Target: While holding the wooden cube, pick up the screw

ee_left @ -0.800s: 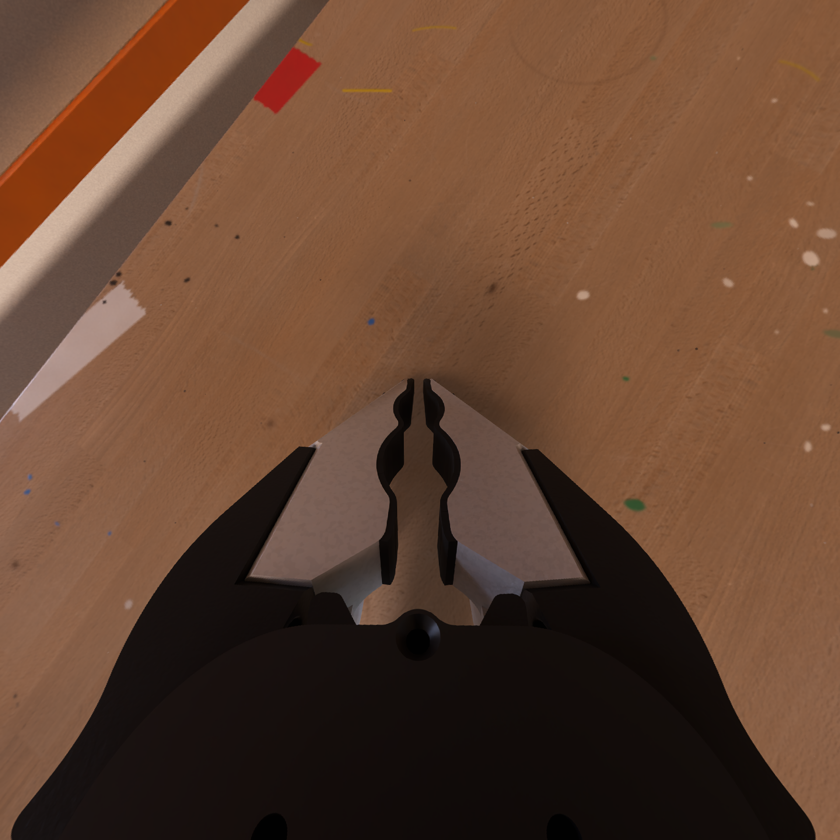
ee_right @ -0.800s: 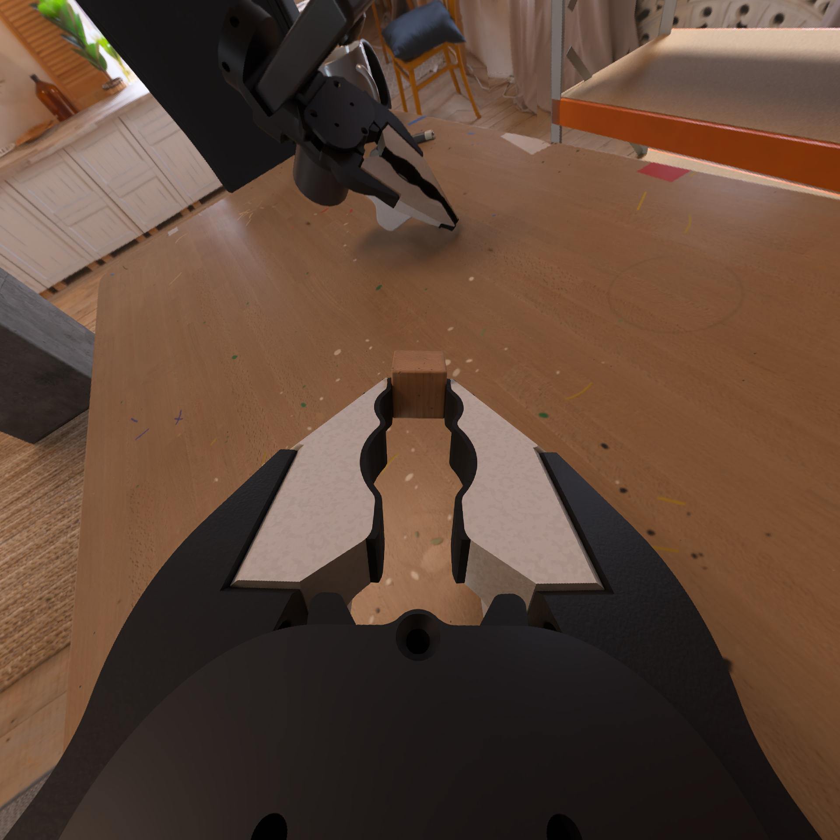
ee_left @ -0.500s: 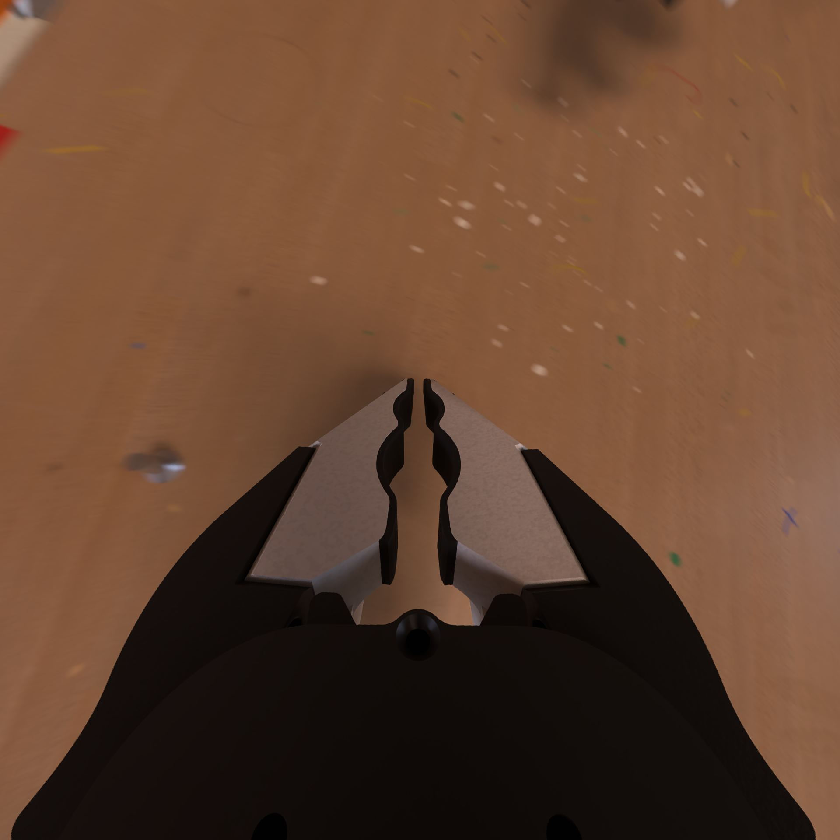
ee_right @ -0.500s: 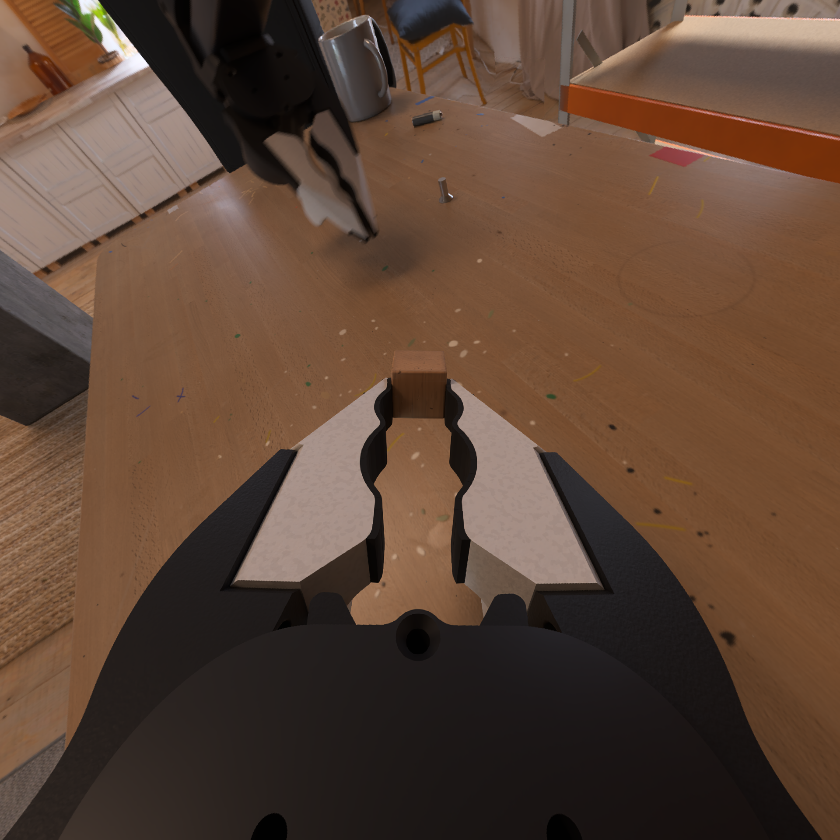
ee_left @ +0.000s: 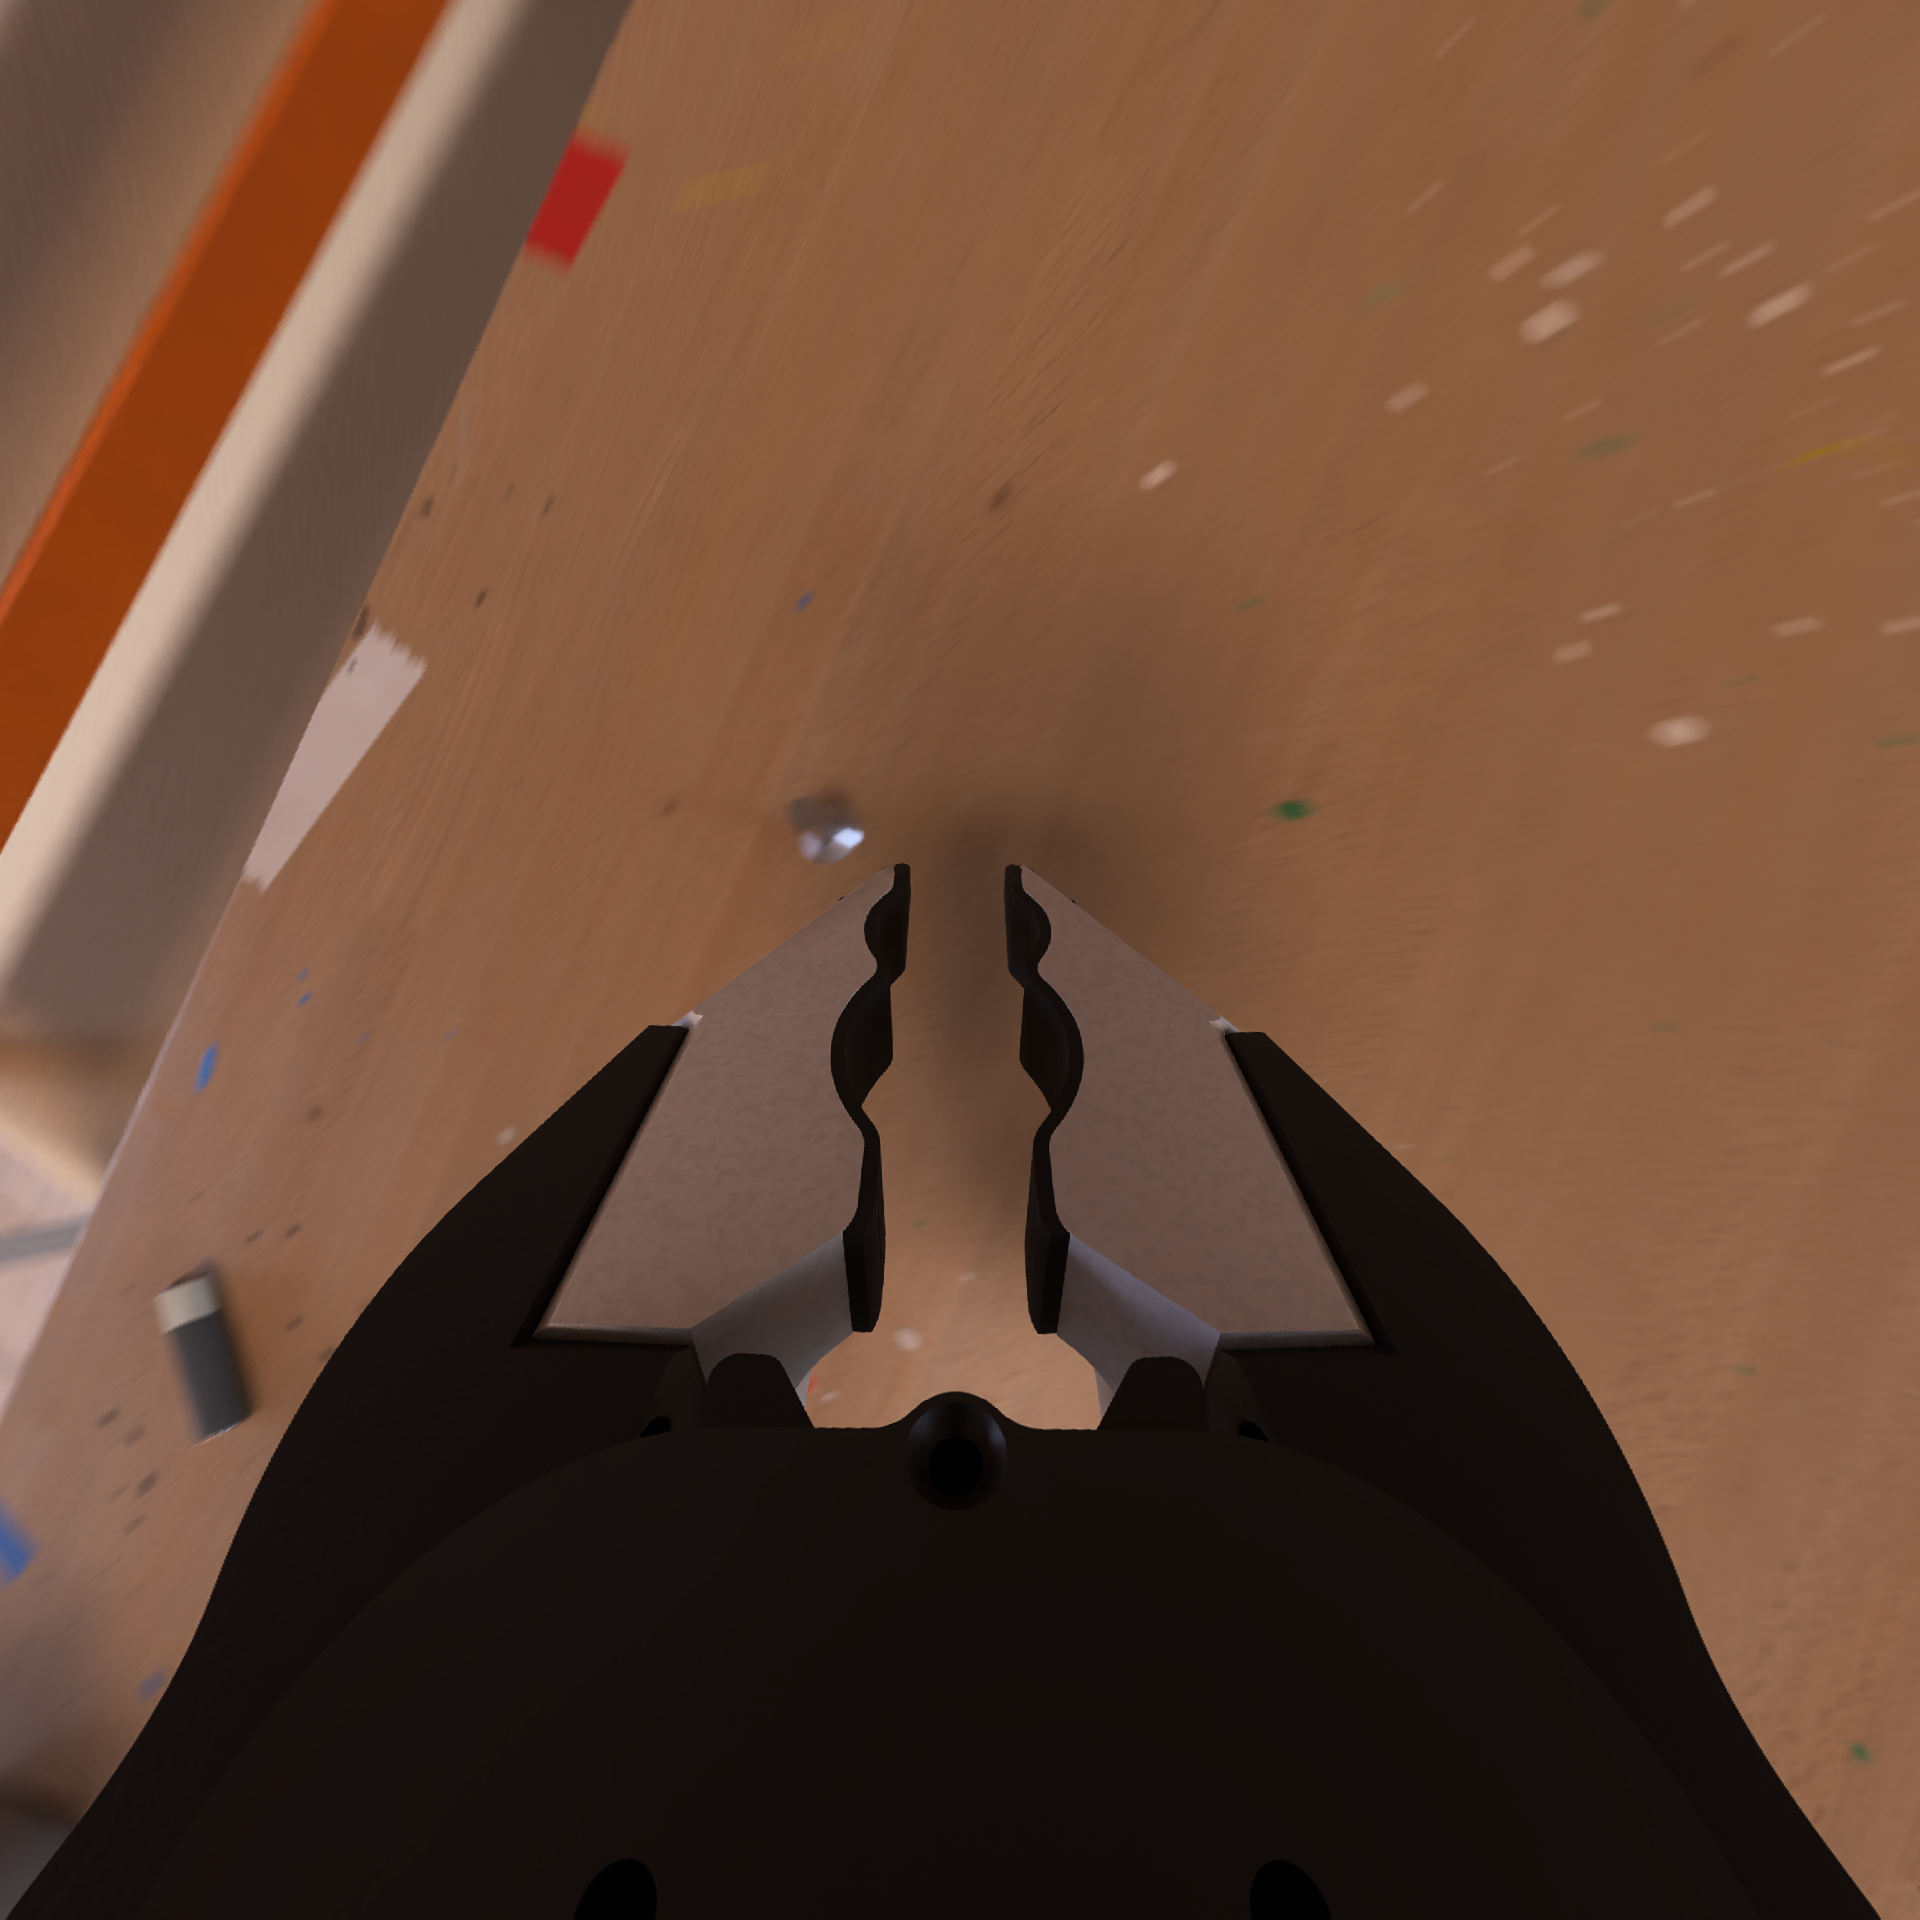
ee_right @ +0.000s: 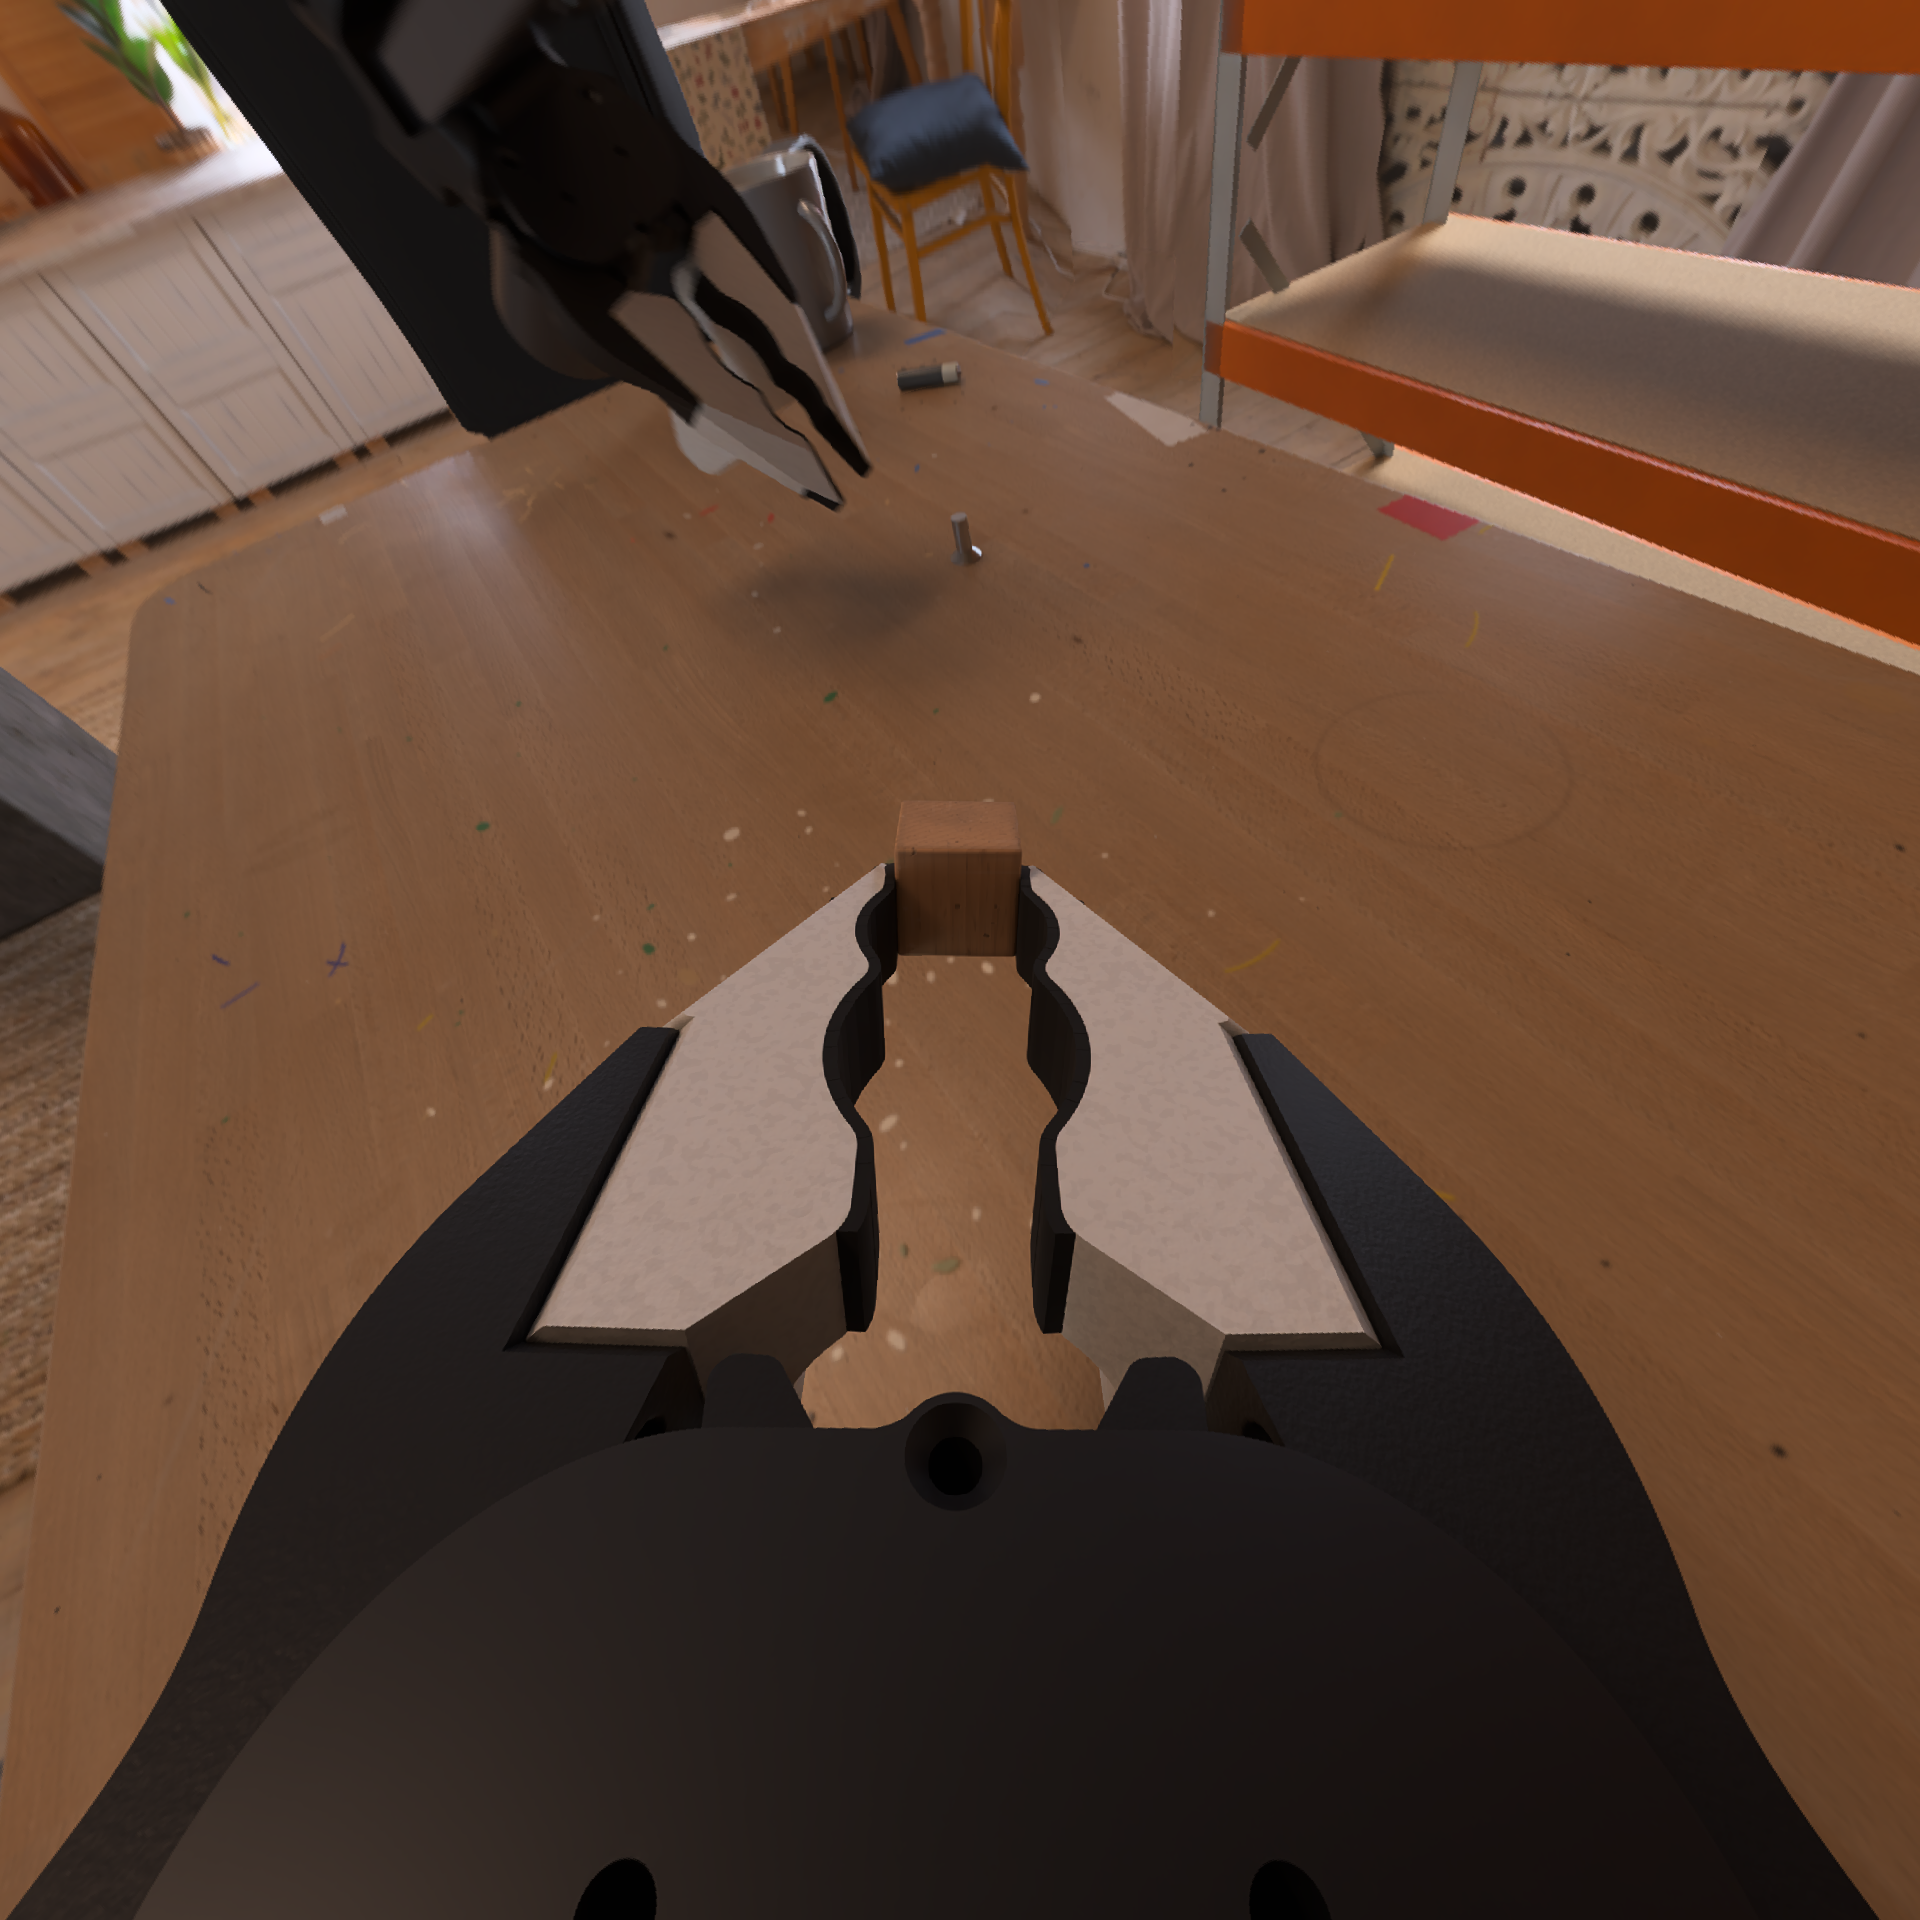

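My right claw [ee_right: 956,883] is clamped on the wooden cube [ee_right: 956,878], which sits squarely between the fingertips, clear of the counter [ee_right: 1351,1039]; that half of the job looks secure to me.

The change is all on the left. Half a second ago my left claw [ee_left: 956,883] was nearly closed and the left wrist view swept across bare speckled wood, with the screw a blur far off to the side. Now the jaws have parted to a narrow gap, holding nothing, and the screw [ee_left: 824,828] lies just ahead of the left fingertip, slightly outside the gap. From the right wrist view, the left claw [ee_right: 847,483] hangs above the counter, pointing down and tilted, and the screw [ee_right: 965,538] stands on its head, shank up, a little beyond its tips.

I read this as the approach nearly lined up but not yet centred: I need a small shift towards the screw before descending, and perhaps a wider opening. The left view is smeared with motion, so I would let it settle first. A dark battery [ee_left: 203,1351] lies off to the side, well clear. The upright screw could easily tip if a finger clips it.
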`<state>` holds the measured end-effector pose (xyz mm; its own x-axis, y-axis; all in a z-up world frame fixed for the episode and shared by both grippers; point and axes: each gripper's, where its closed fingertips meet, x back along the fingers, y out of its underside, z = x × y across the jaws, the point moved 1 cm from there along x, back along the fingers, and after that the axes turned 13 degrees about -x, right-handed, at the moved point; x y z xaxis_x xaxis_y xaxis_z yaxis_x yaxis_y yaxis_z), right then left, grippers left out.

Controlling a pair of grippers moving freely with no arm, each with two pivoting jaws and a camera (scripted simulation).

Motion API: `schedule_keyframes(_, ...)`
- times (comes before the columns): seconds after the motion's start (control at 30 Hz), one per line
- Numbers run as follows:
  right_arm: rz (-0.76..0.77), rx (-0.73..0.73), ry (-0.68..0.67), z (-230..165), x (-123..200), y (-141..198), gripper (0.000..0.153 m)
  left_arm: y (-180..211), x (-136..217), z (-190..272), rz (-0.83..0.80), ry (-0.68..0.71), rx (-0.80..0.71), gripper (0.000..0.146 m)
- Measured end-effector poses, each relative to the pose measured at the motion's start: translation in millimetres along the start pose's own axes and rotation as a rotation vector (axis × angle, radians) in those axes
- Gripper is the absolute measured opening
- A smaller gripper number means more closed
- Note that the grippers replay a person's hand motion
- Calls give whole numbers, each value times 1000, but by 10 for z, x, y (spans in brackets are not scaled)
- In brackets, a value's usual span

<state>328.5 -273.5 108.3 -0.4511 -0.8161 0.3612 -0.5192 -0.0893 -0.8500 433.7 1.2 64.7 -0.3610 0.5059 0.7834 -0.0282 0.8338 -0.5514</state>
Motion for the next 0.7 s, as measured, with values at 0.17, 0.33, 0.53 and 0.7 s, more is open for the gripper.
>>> schedule_keyframes(0.17, 42, -10, -28, -55, -65, -24, 21, 249, -363, -217, -245, 24, -3, 23)
schedule_keyframes(0.33, 50, -30, -22, -22, -23, 47, 21, 249, -461, -271, -249, 8, 54, 20)
schedule_keyframes(0.53, 68, -58, -27, 30, 2, 58, 21, 286, -422, -321, -251, -9, 99, 21)
schedule_keyframes(0.7, 70, -66, -36, 42, -35, 83, 21, 287, -474, -336, -222, 35, 178, 20)
